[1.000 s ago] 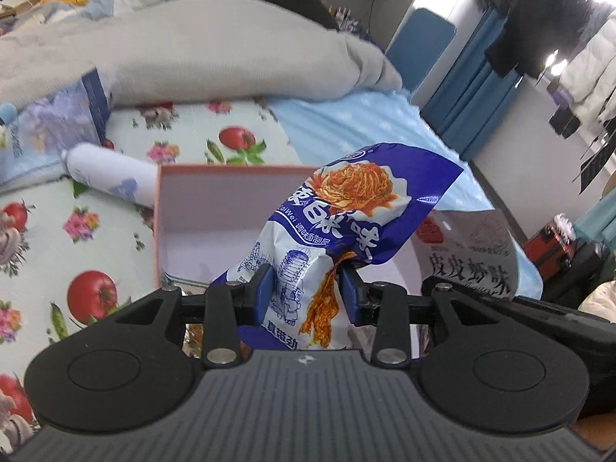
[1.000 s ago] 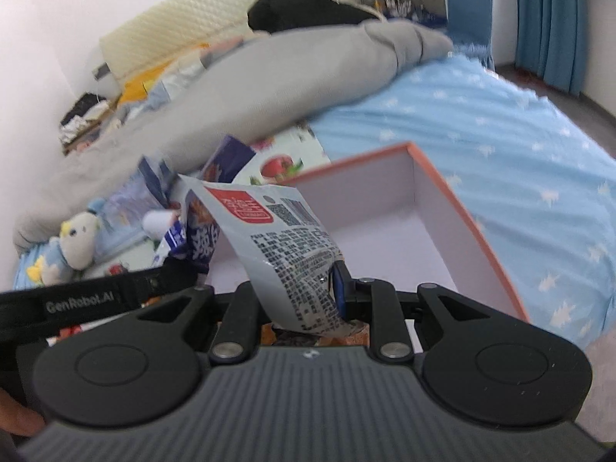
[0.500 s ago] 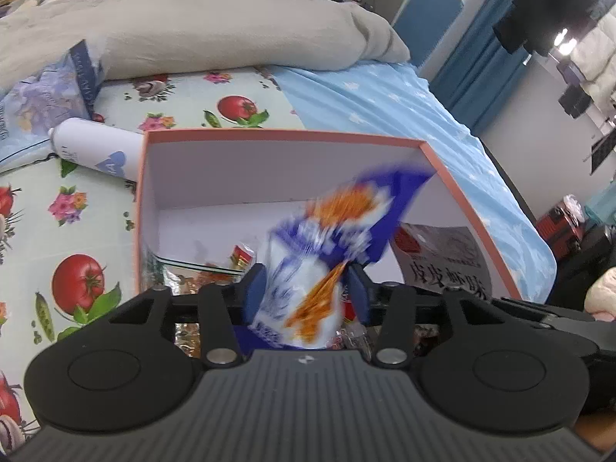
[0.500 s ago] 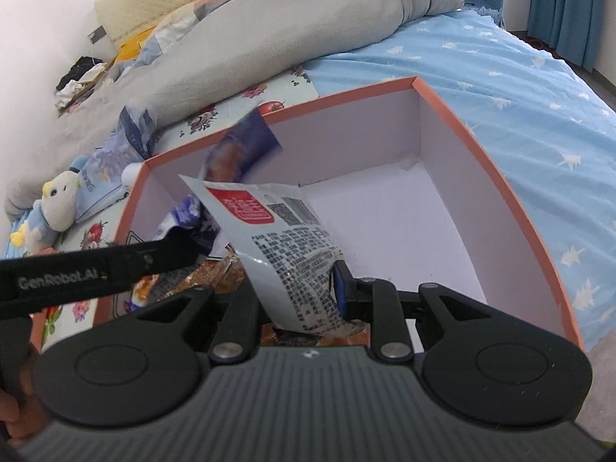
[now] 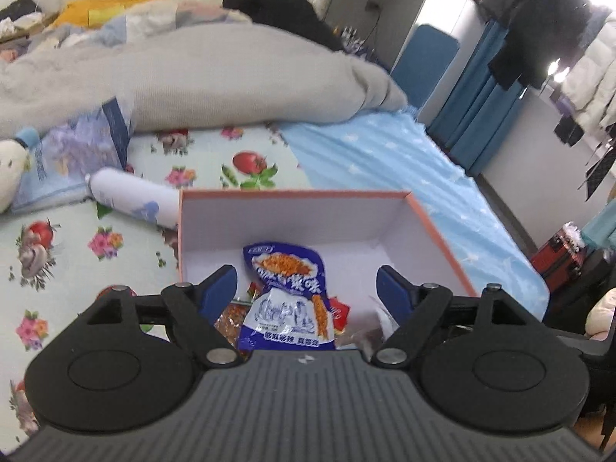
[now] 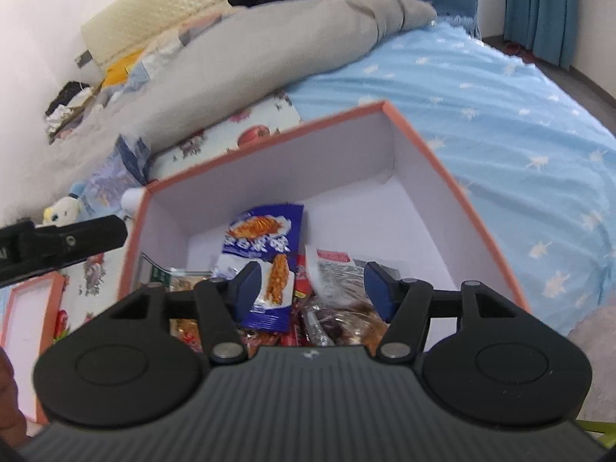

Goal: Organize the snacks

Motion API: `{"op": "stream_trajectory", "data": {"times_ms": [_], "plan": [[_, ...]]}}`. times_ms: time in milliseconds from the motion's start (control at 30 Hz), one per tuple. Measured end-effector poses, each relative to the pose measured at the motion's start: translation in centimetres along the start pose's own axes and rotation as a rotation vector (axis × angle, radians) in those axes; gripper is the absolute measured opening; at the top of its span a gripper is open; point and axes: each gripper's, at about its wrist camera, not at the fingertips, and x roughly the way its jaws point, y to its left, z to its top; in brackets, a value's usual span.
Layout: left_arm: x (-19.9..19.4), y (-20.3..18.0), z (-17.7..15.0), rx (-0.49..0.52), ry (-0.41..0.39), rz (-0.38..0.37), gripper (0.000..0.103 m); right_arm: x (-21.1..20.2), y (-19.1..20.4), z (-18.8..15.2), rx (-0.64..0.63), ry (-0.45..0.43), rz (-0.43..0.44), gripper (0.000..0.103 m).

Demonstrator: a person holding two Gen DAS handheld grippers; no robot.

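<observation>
Left gripper [image 5: 308,288]: I hold it spread wide, gripping nothing, above the box [image 5: 435,231].
Right gripper [image 6: 312,287]: mine too gapes, nothing between its fingers.
Blue packet [image 5: 287,296]: flat in the box, atop other snacks.
Grey packet [image 6: 338,269]: at the blue one's 3 o'clock.
Bottle [image 5: 131,200]: outside, at the box's 10 o'clock.

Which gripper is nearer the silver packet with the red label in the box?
Right. The right gripper hangs open directly over the silver packet. The left gripper, also open, is centred over the blue snack bag, beside it.
</observation>
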Motion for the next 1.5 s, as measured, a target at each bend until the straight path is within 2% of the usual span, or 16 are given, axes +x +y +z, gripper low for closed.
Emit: {"op": "stream_trajectory", "data": {"times_ms": [267,400,667,800,900,1167,1500], "plan": [[-8.0,-0.4,1.1,0.042,-0.116,-0.031,0.083,-7.8,2.4,1.4,-0.014,-0.176,0.031,0.061],[-11.8,-0.4,0.7,0.046,-0.163,-0.039,0.084,-11.2,4.0,0.9,-0.035,-0.226,0.044,0.061],[-18.9,-0.9,-1.0,0.124,-0.243,-0.069,0.084,-17.1,6.0,-1.4,-0.043,-0.327,0.036,0.062],[-22.1,-0.4,-2.8,0.125,-0.274,-0.09,0.084,-18.8,6.4,-3.5,-0.04,-0.354,0.047,0.062],[-23.9,-0.1,-4.6,0.125,-0.29,-0.079,0.084,-19.6,6.7,-5.2,-0.054,-0.365,0.028,0.062],[-25.7,1.0,-9.1,0.123,-0.284,-0.057,0.084,-20.7,6.5,-9.4,-0.048,-0.362,0.014,0.062],[-23.7,1.7,-13.0,0.133,-0.22,-0.031,0.084,-18.8,6.2,-12.6,-0.056,-0.326,-0.012,0.062]]}}
